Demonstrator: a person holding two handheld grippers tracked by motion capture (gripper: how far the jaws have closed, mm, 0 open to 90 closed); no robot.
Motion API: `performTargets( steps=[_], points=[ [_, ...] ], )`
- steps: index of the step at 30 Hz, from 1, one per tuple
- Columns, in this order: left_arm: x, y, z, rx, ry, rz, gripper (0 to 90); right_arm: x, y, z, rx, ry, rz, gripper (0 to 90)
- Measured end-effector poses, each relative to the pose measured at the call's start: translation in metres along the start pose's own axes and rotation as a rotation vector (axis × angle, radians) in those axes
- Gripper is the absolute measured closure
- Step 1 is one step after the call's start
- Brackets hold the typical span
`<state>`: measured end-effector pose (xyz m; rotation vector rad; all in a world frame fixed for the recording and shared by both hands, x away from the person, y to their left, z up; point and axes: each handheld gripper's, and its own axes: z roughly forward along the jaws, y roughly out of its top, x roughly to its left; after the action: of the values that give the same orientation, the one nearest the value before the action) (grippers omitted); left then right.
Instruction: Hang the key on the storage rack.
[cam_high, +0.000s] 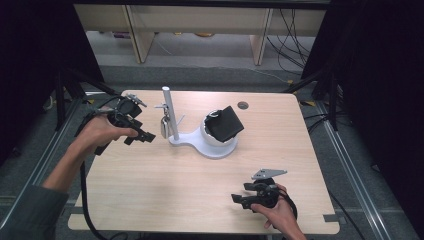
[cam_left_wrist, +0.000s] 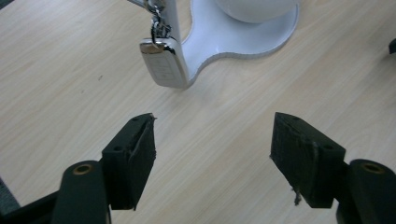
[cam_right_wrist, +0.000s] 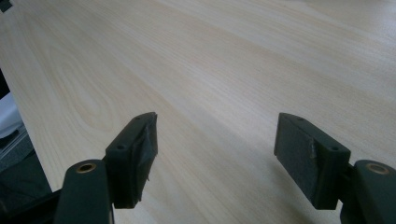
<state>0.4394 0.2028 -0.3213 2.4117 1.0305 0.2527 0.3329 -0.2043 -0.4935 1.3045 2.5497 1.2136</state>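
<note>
Wood: pale table spans the middle of the high view.
Stand: white stand sits centre frame, post rising at its left end, black pouch resting in its bowl.
Key fob: silver key fob hangs against the post, upper middle of the left gripper view.
Left claw: left claw, jaws wide apart, empty, just left of the fob.
Right claw: right claw, lower right, jaws apart over bare wood.
</note>
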Motion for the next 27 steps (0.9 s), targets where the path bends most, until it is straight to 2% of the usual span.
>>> performTargets(
  steps=[2, 4, 7, 9, 10, 12, 15, 16, 19, 20, 22, 27],
  points=[
    [-0.004, -0.006, 0.001, 0.006, -0.001, 0.012, 29.1, -0.002, 0.000, 0.001, -0.004, -0.005, -0.013, 31.0],
    [-0.006, -0.008, 0.002, 0.001, -0.002, 0.006, 28.6, -0.002, 0.000, 0.001, -0.012, -0.012, -0.006, 31.0],
    [-0.009, -0.014, 0.004, -0.002, -0.019, 0.013, 27.8, 0.000, 0.000, 0.000, -0.003, -0.004, 0.000, 31.0],
    [-0.012, -0.020, 0.008, -0.012, -0.026, 0.014, 27.1, 0.000, 0.001, 0.001, -0.004, -0.004, -0.013, 31.0],
    [-0.014, -0.023, 0.009, -0.016, -0.028, 0.014, 26.8, 0.001, 0.001, 0.001, -0.004, -0.009, 0.000, 30.9],
    [-0.015, -0.025, 0.010, -0.021, -0.031, 0.015, 26.4, 0.000, 0.001, 0.001, -0.007, -0.011, -0.015, 30.9],
    [-0.020, -0.035, 0.014, -0.031, -0.038, 0.015, 24.4, 0.001, 0.001, 0.001, 0.002, -0.007, 0.009, 30.6],
    [-0.020, -0.035, 0.014, -0.031, -0.038, 0.015, 24.2, 0.000, 0.001, 0.001, -0.003, -0.006, -0.009, 30.6],
    [-0.025, -0.043, 0.017, -0.030, -0.048, 0.026, 24.0, 0.000, 0.001, 0.001, -0.007, -0.007, -0.019, 30.2],
    [-0.025, -0.043, 0.017, -0.030, -0.048, 0.026, 24.0, 0.002, 0.001, 0.001, -0.002, -0.004, 0.004, 30.1],
    [-0.029, -0.049, 0.021, -0.043, -0.059, 0.017, 23.3, 0.002, 0.001, 0.001, -0.003, 0.002, 0.006, 29.9],
    [-0.033, -0.055, 0.026, -0.053, -0.073, 0.031, 22.1, 0.001, 0.001, 0.002, -0.015, -0.010, -0.014, 29.9]
  ],
)
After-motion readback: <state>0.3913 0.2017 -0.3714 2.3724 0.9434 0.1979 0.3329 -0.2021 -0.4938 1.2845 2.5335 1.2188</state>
